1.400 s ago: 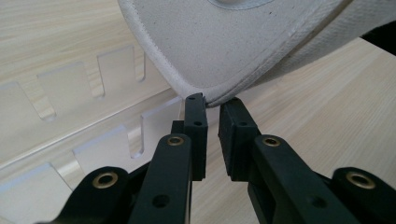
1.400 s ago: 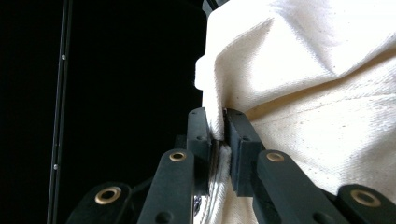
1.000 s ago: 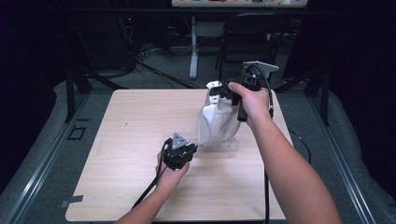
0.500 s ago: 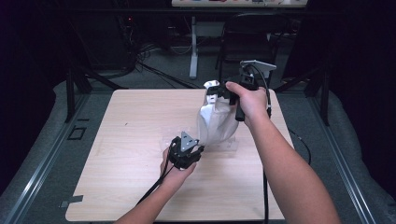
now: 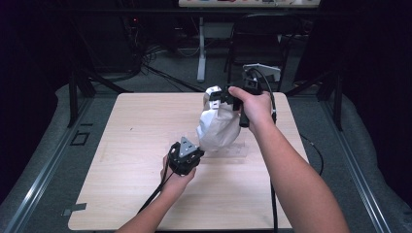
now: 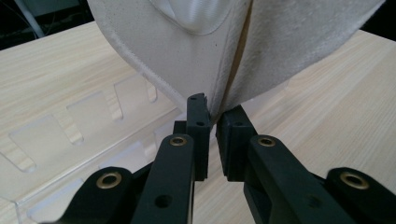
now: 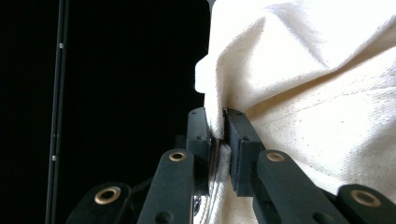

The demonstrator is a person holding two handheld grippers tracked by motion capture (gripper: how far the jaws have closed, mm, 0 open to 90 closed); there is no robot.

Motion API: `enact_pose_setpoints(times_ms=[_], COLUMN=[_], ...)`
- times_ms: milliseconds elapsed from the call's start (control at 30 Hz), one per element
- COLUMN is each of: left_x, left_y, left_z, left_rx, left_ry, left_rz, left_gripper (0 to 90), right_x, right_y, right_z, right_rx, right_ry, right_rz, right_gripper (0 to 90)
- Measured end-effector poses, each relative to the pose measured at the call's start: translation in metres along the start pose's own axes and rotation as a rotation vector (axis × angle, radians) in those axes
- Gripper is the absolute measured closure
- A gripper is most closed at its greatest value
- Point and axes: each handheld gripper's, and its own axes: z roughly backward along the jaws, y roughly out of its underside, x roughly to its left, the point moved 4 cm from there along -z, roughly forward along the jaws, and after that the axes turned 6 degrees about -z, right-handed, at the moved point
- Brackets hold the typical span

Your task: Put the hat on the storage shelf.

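Cream canvas cloth bag [image 5: 217,130] hangs upright: right gripper [image 7: 219,135] clamps its top edge, left gripper [image 6: 212,135] has just closed on its bottom hem.

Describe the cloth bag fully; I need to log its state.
The bag is off-white woven canvas with a stitched hem and a glossy ribbon-like strap. It hangs creased above the table, over a clear slotted acrylic sheet. The right gripper pinches its top edge; the left gripper, jaws just closed, nips its lower edge.
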Motion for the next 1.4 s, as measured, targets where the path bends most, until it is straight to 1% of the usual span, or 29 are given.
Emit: enact_pose_setpoints(times_ms=[100, 167, 200, 267, 300, 367, 400, 533, 567, 600, 633, 667, 700, 800, 933, 1100, 1200, 1233, 1333, 1400], left_x=[0.001, 0.002, 0.002, 0.002, 0.002, 0.002, 0.002, 0.003, 0.004, 0.004, 0.004, 0.003, 0.003, 0.003, 0.003, 0.002, 0.002, 0.002, 0.003, 0.004], left_y=[0.003, 0.006, 0.007, 0.009, 0.010, 0.012, 0.013, 0.017, 0.019, 0.021, 0.024, 0.027, 0.028, 0.028, 0.028, 0.028, 0.029, 0.029, 0.029, 0.030], left_z=[-0.001, -0.002, -0.002, -0.003, -0.003, -0.004, -0.005, -0.005, -0.005, -0.007, -0.009, -0.011, -0.011, -0.011, -0.010, -0.009, -0.006, -0.005, -0.001, 0.002], left_rx=[0.006, 0.014, 0.014, 0.020, 0.026, 0.029, 0.029, 0.031, 0.032, 0.052, 0.073, 0.060, 0.056, 0.055, 0.053, 0.044, 0.046, 0.039, 0.044, 0.036], left_ry=[0.002, 0.004, 0.005, 0.007, 0.006, 0.005, 0.004, 0.014, 0.019, 0.024, 0.026, 0.022, 0.023, 0.020, 0.016, 0.020, 0.030, 0.028, 0.030, 0.028], left_rz=[0.011, 0.026, 0.029, 0.035, 0.036, 0.040, 0.043, 0.064, 0.078, 0.078, 0.070, 0.070, 0.077, 0.076, 0.075, 0.092, 0.090, 0.090, 0.086, 0.086], left_gripper=[84.9, 85.1, 85.1, 85.3, 85.3, 85.5, 85.5, 85.7, 85.7, 85.7, 85.6, 85.7, 85.7, 85.6, 85.3, 83.2, 81.1, 80.1, 75.9, 71.5], right_x=[-0.002, -0.006, -0.007, -0.011, -0.012, -0.016, -0.017, -0.026, -0.028, -0.030, -0.033, -0.035, -0.037, -0.041, -0.043, -0.044, -0.046, -0.046, -0.046, -0.045], right_y=[0.000, 0.001, 0.000, 0.001, 0.000, 0.000, 0.000, 0.000, 0.001, 0.001, 0.001, 0.001, 0.000, 0.000, 0.000, -0.001, -0.001, -0.001, -0.002, -0.001], right_z=[-0.004, -0.005, -0.006, -0.007, -0.008, -0.008, -0.009, -0.011, -0.012, -0.012, -0.013, -0.014, -0.015, -0.015, -0.013, -0.012, -0.010, -0.009, -0.004, -0.001], right_rx=[0.000, 0.013, 0.005, 0.014, 0.007, 0.015, 0.011, 0.013, 0.012, 0.015, 0.015, 0.013, 0.015, 0.014, 0.015, 0.013, 0.009, 0.004, 0.005, 0.004], right_ry=[0.004, 0.015, 0.017, 0.030, 0.029, 0.049, 0.051, 0.068, 0.074, 0.078, 0.085, 0.100, 0.110, 0.102, 0.109, 0.102, 0.107, 0.110, 0.100, 0.092], right_rz=[-0.008, 0.000, -0.009, -0.001, -0.012, -0.003, -0.006, -0.011, -0.011, -0.013, -0.015, -0.012, -0.010, -0.022, -0.015, -0.020, -0.015, -0.017, -0.014, -0.014], right_gripper=[81.3, 81.3, 81.3, 81.3, 81.3, 81.4, 81.3, 81.4, 81.4, 81.4, 81.4, 81.4, 81.4, 81.4, 81.2, 79.6, 77.9, 77.0, 75.1, 73.1])
